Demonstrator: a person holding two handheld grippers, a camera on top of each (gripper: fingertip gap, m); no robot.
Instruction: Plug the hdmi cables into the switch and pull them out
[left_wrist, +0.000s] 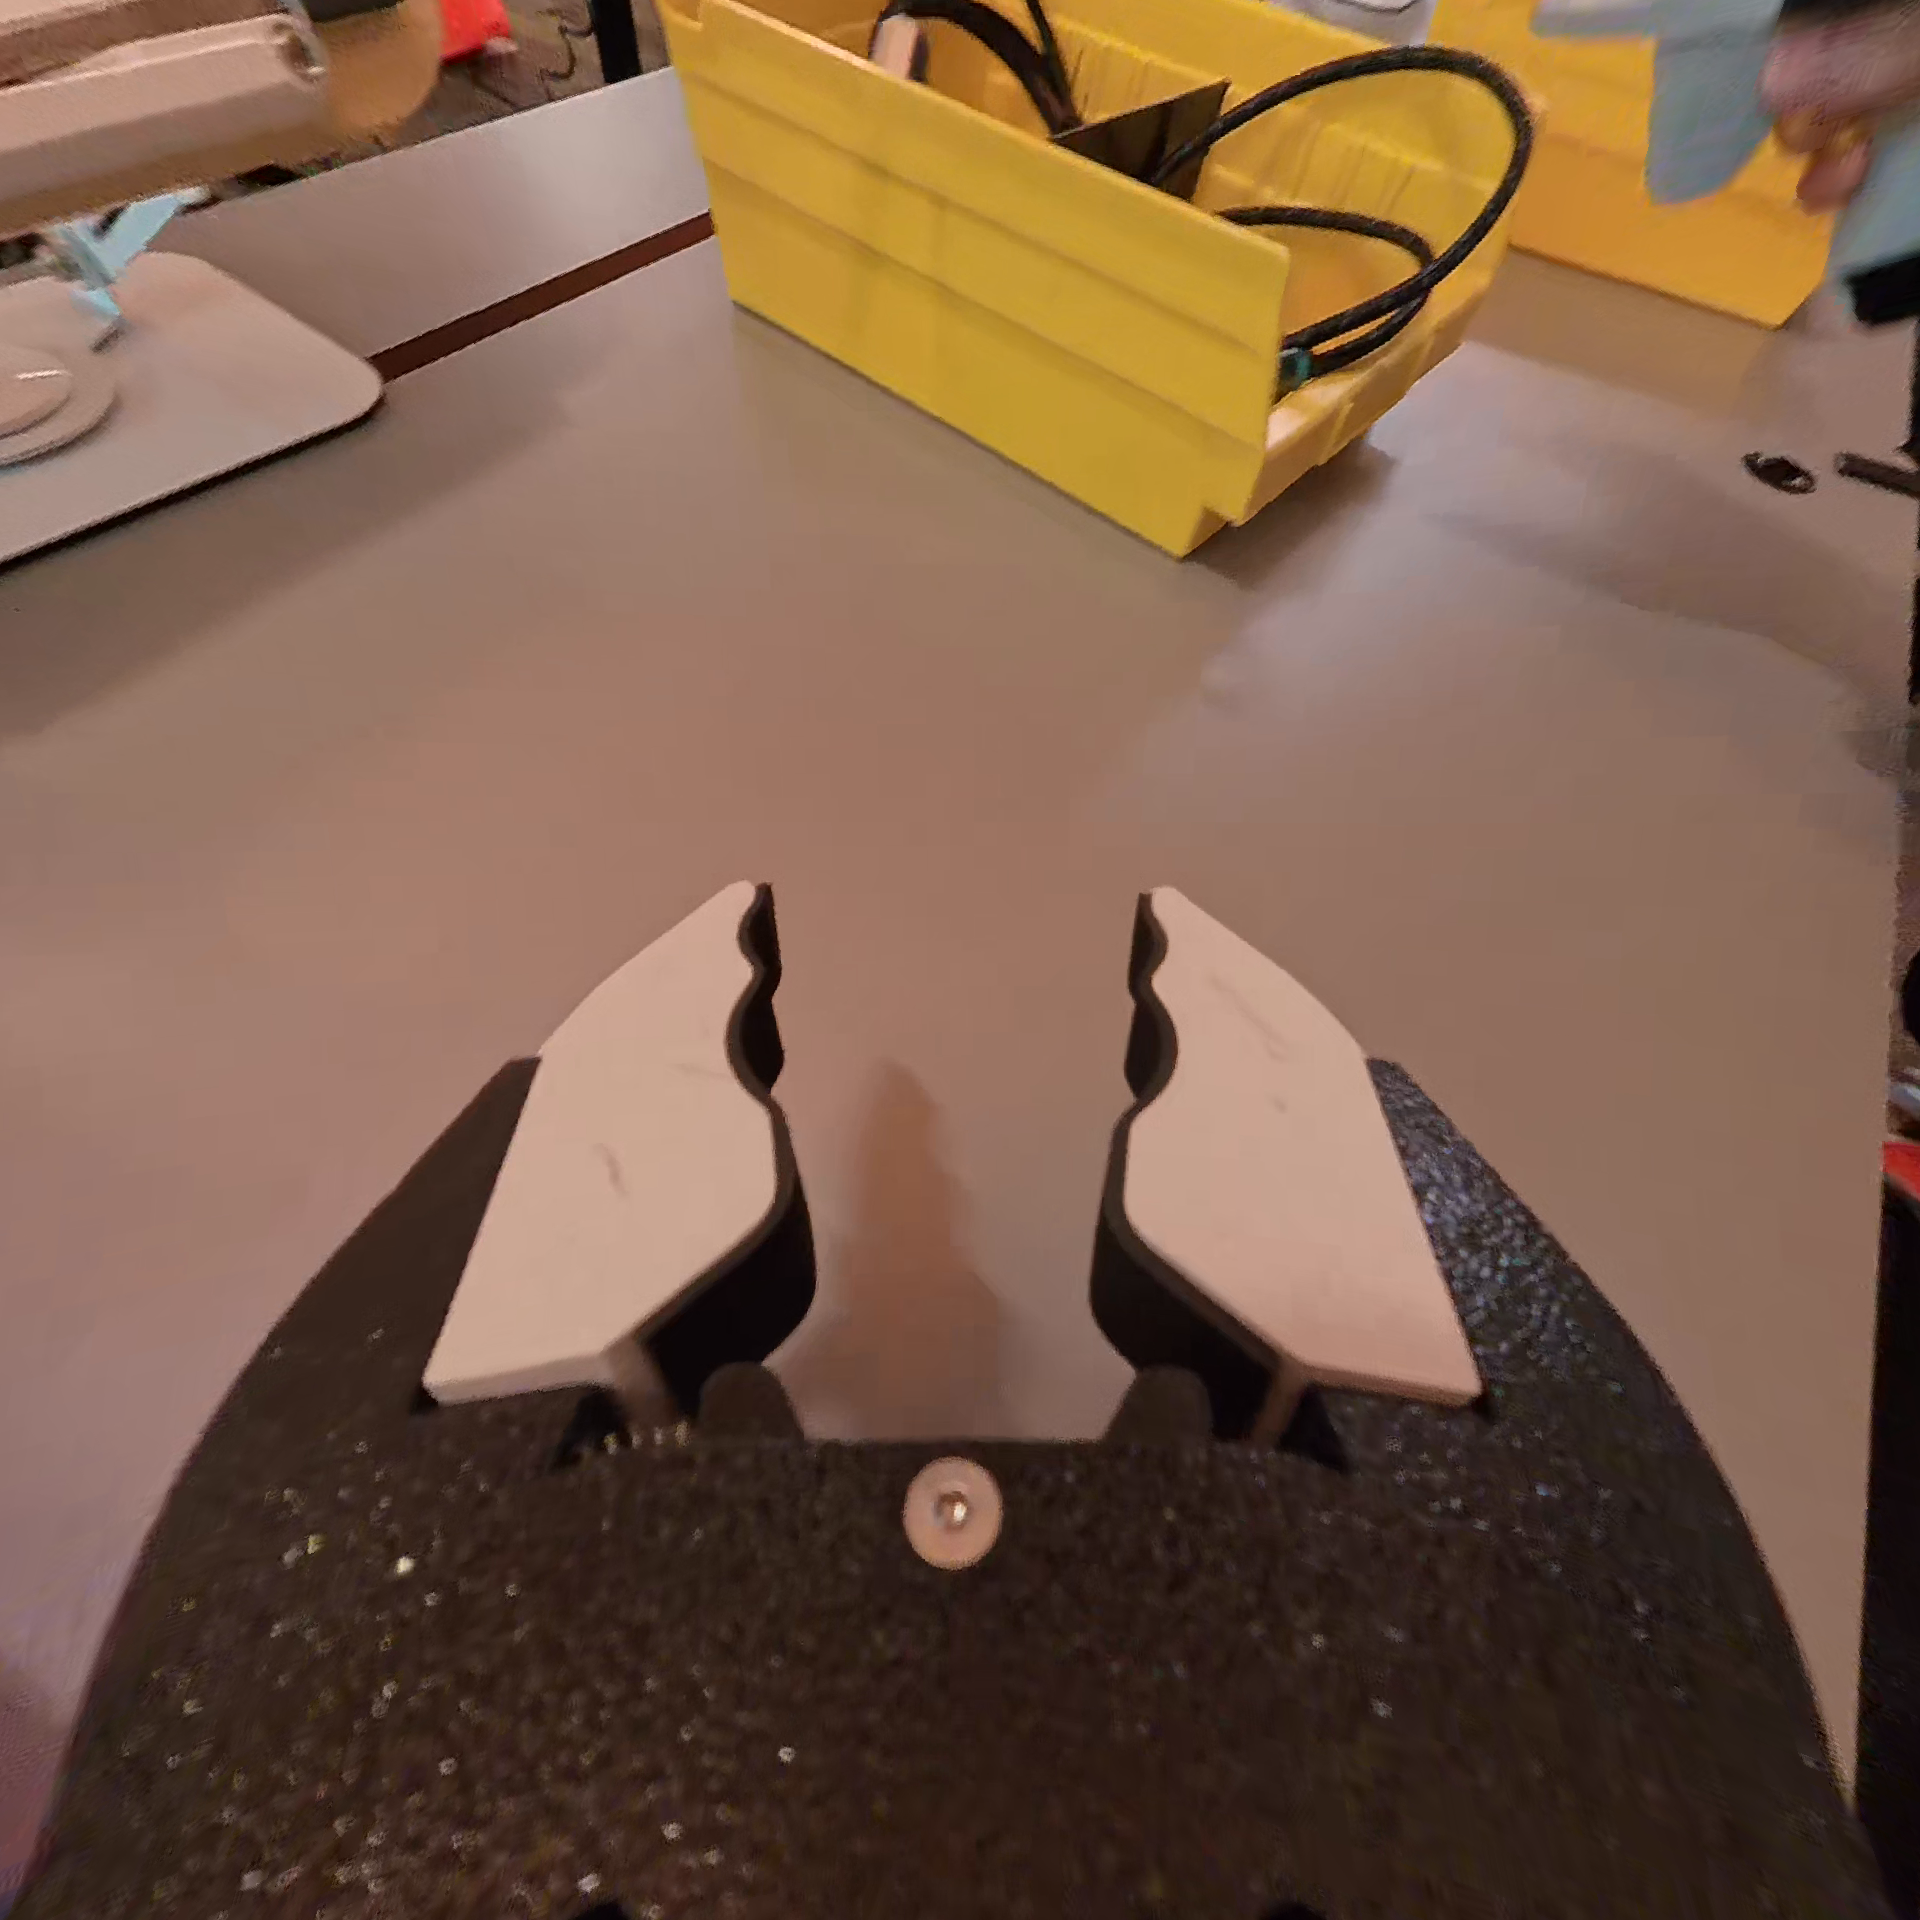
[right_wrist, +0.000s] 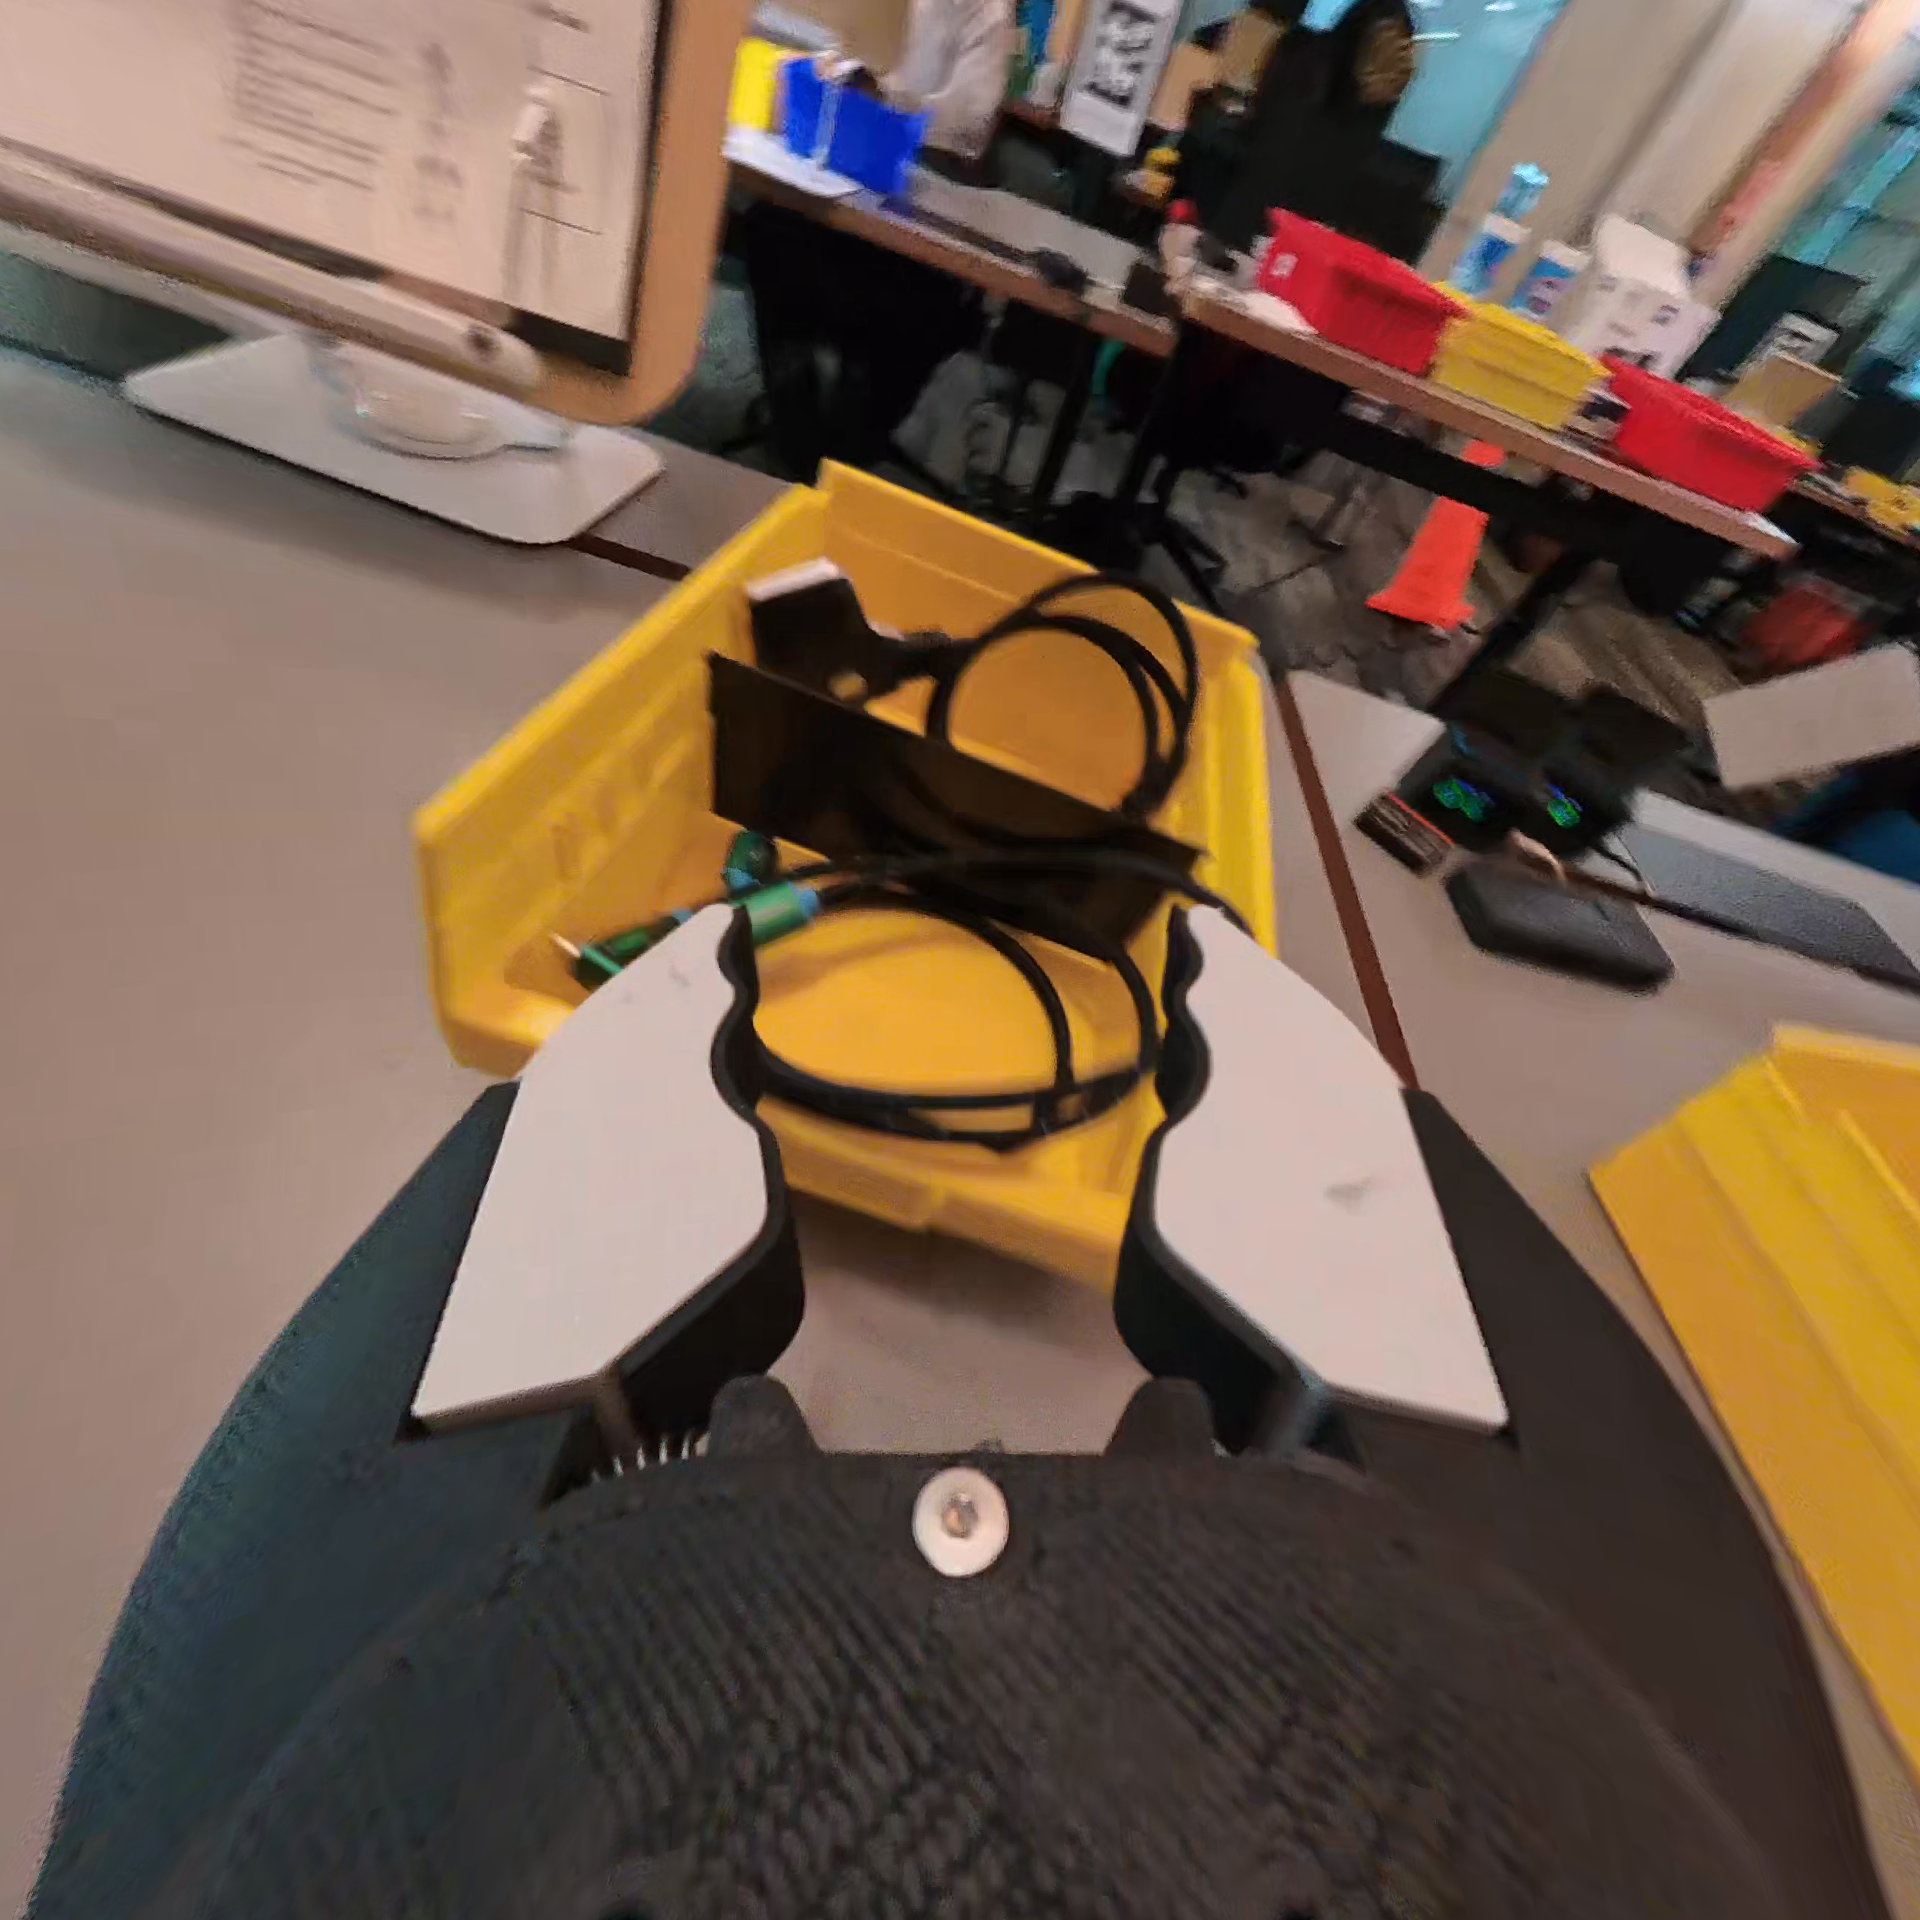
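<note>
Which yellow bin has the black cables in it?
The open yellow bin straight ahead of the right gripper; the yellow bin at right shows none.

Black HDMI cables (right_wrist: 1049, 1049) are seen coiled in loose loops inside a yellow bin (right_wrist: 540, 821), just ahead of the right tongs' tips and well ahead and right of the left tongs. Green-collared plugs (right_wrist: 774, 909) are laid at the near left of the bin. A black boxy switch (right_wrist: 821, 634) is propped at the far end.
</note>
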